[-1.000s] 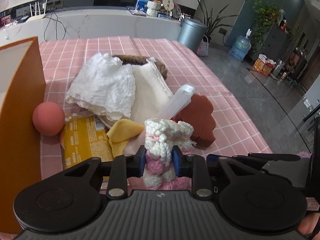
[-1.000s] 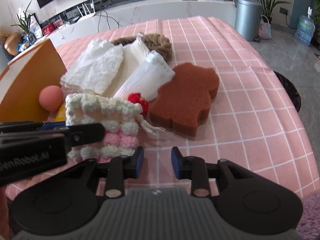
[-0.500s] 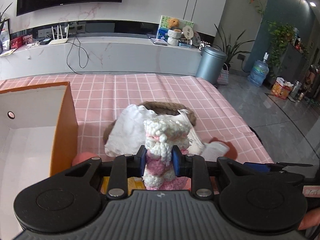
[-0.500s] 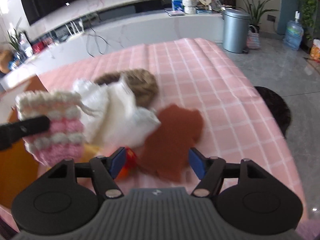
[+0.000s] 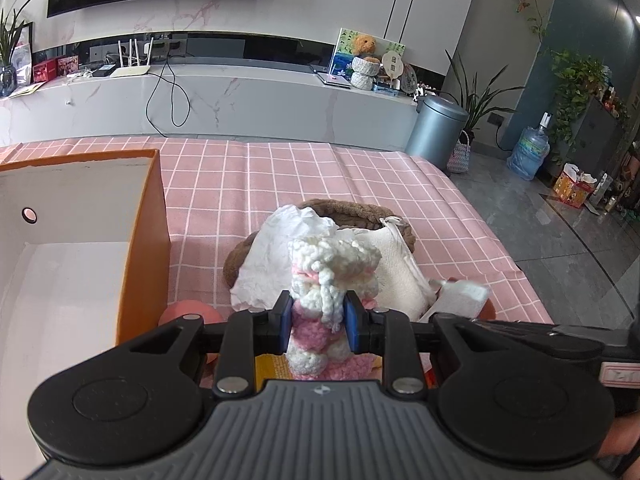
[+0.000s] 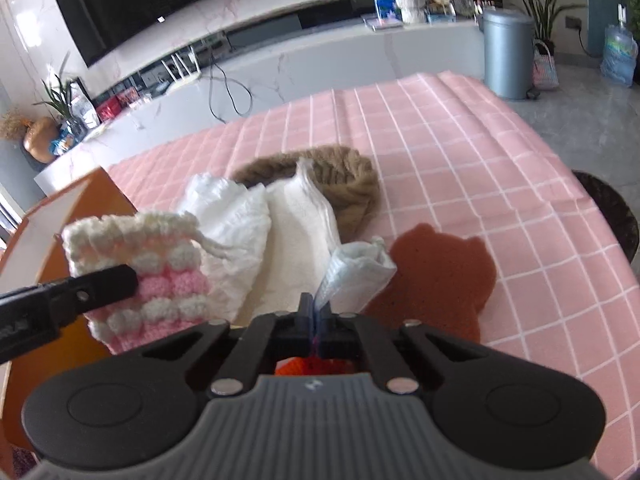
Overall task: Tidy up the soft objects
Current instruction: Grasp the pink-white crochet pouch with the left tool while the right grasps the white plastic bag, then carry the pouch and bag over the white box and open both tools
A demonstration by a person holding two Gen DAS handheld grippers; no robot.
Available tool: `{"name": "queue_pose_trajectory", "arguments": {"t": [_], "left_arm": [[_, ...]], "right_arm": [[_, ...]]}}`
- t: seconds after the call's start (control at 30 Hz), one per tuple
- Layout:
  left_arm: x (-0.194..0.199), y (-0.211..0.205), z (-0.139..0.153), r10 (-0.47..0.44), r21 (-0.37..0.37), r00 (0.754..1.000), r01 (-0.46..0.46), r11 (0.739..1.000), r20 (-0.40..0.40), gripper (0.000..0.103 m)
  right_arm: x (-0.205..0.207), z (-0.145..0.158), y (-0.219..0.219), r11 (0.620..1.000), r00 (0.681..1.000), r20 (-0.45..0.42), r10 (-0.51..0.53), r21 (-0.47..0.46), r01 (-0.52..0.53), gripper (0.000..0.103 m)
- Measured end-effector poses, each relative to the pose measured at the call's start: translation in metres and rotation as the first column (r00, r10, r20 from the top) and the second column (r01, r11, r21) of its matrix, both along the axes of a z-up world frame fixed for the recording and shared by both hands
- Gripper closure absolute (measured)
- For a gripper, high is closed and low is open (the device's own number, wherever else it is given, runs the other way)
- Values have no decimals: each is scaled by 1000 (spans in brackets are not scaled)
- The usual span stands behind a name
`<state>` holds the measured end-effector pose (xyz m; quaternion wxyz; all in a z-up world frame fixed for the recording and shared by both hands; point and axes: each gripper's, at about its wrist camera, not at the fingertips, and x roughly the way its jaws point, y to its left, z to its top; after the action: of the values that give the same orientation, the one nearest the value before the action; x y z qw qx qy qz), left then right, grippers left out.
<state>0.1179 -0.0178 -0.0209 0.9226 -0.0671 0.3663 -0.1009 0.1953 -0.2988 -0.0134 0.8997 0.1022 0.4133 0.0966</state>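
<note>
The left gripper [image 5: 316, 316] is clenched on a pink-and-white crocheted pouch [image 5: 328, 276], holding it up above the pink checked tabletop [image 5: 320, 172], just right of the open orange cardboard box [image 5: 144, 240]. The right gripper [image 6: 319, 320] pinches the near end of a white plastic-wrapped packet [image 6: 356, 272] between closed fingers. Beyond lie crumpled white tissue [image 6: 236, 228], a cream cloth [image 6: 300, 232], a brown furry piece [image 6: 344, 176] and, to the right, a reddish-brown sponge [image 6: 436, 276].

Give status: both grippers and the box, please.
Left gripper shut on crochet pouch. Right gripper shut on white packet. Box open, nothing blocking.
</note>
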Motion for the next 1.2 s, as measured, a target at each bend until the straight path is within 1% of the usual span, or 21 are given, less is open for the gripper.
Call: {"name": "queue_pose_trajectory", "arguments": {"t": [0.07,0.17,0.33,0.43,0.6,0.73,0.83,0.97,1.03,1.1,1.2], "left_arm": [[-5,3,5,5,-8,1000,-5,1000,11,74],[-14,8,16,13,-25,999,-12,1000,36,74],[-31,19,37,33,-53,995,-28,998,90,74],[-40,26,49,46,-66,992,-38,997,119,74],[-56,42,67,78,-69,983,-67,995,168,74],[-70,58,79,112,-45,974,-105,993,197,73],[-72,75,81,149,-32,971,-145,989,186,73],[-70,95,78,173,4,973,-175,984,152,73],[-68,105,74,175,29,976,-180,983,126,73],[-63,115,67,167,55,983,-172,984,82,73],[-59,130,52,185,80,982,-187,979,22,73]], "right_arm": [[-10,14,-1,1000,999,46,2,-4,-2,103],[-22,34,-4,1000,996,87,14,16,-16,103],[-41,70,-4,1000,986,165,23,5,-24,103],[-51,91,-1,999,979,203,30,16,-34,103],[-73,122,16,997,960,271,71,17,-78,103],[-91,146,44,988,936,324,137,27,-154,103],[-99,155,67,975,925,330,189,48,-216,103],[-105,159,108,948,904,316,287,46,-316,103],[-102,157,126,930,898,287,333,57,-363,103],[-99,152,146,912,889,248,385,49,-408,103],[-88,137,175,888,878,171,448,30,-459,103]]}}
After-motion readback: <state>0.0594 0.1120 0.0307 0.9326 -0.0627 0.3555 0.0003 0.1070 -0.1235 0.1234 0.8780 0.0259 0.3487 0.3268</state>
